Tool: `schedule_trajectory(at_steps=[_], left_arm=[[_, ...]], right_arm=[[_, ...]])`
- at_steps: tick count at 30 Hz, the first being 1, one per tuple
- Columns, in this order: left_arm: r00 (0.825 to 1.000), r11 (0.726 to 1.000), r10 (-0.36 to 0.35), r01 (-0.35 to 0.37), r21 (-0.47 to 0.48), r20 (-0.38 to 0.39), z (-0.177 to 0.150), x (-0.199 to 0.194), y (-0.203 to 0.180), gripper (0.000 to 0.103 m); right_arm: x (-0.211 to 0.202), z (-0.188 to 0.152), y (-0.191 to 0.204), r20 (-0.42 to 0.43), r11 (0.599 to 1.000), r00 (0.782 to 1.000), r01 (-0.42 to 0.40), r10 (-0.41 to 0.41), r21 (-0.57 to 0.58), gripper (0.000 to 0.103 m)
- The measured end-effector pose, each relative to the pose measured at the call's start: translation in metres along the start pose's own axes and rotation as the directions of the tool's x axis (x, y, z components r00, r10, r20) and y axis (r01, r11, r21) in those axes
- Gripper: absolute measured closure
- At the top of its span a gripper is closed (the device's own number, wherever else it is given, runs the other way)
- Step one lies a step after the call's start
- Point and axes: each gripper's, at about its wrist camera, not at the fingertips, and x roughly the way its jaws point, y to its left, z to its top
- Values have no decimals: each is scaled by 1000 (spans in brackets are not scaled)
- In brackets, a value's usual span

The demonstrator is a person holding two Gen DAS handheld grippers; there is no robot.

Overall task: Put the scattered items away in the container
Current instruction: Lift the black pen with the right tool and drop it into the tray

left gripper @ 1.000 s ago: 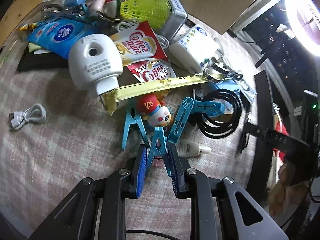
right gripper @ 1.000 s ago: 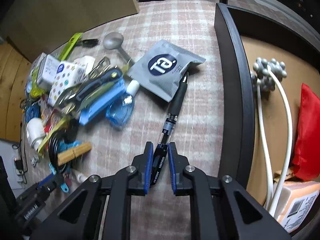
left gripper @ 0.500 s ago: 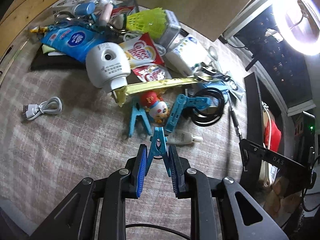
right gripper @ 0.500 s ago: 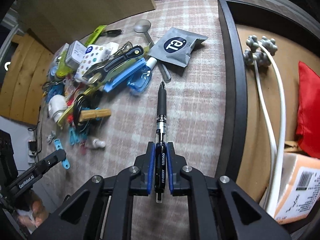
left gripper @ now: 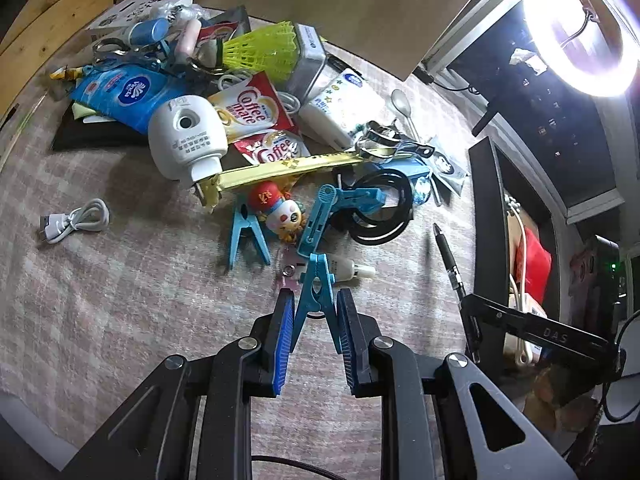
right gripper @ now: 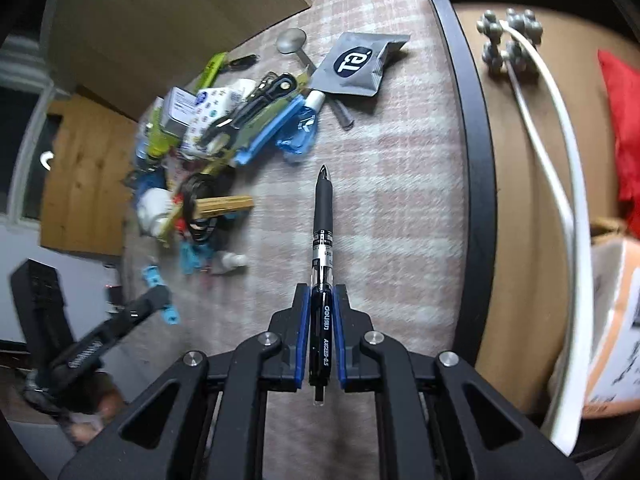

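Left wrist view. The left gripper (left gripper: 316, 312) points steeply down at the checked cloth (left gripper: 120, 288), its two blue-padded fingers (left gripper: 285, 332) pressing the splayed legs of a blue clothespin (left gripper: 316, 284), which stands nose-forward between them, held clear of the cloth. Ahead lies the scattered pile: a white round device (left gripper: 186, 140), two Coffee mate sachets (left gripper: 250, 108), a blue tissue pack (left gripper: 128, 94), a yellow shuttlecock (left gripper: 264, 50), a gold strip (left gripper: 280, 168), a small clown figure (left gripper: 280, 210), two more blue clothespins (left gripper: 246, 236), a coiled black cable (left gripper: 382, 208) and a small white tube (left gripper: 348, 270). A white USB cable (left gripper: 76, 220) lies apart at the left. At the right edge stands the black-walled container (left gripper: 486, 208), with the right gripper (left gripper: 468, 320) just in front of it, carrying a black pen (left gripper: 448, 256) tip-up in this view. Only this view shows the ring lamp (left gripper: 580, 28).

Right wrist view. The right gripper (right gripper: 322, 332) also angles down, its pads clamped on the barrel of the black pen (right gripper: 322, 240), which projects forward above the cloth (right gripper: 392, 200), tip away from the camera. The container's dark rim (right gripper: 476, 184) runs just right of the pen; only here is its brown floor visible, holding a white cord (right gripper: 560, 152), a grey beaded object (right gripper: 508, 36), a red item (right gripper: 624, 128) and a labelled box (right gripper: 616, 320). A grey sachet (right gripper: 358, 64) and a spoon (right gripper: 294, 42) lie ahead. At lower left, blurred, the left gripper (right gripper: 160, 300) appears with its blue clothespin (right gripper: 160, 292).
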Motion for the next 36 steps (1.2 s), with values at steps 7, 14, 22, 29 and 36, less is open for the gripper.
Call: schedule_trajectory(at_steps=[7,14,22,29,36], left_arm=[[1000,999,-23,23,33,-4,3,-4,-19,83],[998,987,-58,60,149,-13,12,-3,-80,83],[994,935,-96,107,337,-49,5,14,-186,83],[988,869,-131,154,471,-83,-14,23,-270,82],[994,832,-104,110,544,-41,-24,24,-301,41]], right_arm=[[-28,-2,12,69,999,998,-6,9,-35,92],[-88,0,-7,196,998,980,46,-38,-36,92],[-163,-10,-76,337,977,918,199,-211,71,92],[-206,-21,-128,394,943,858,280,-329,178,90],[-225,-28,-142,429,924,819,329,-381,193,51]])
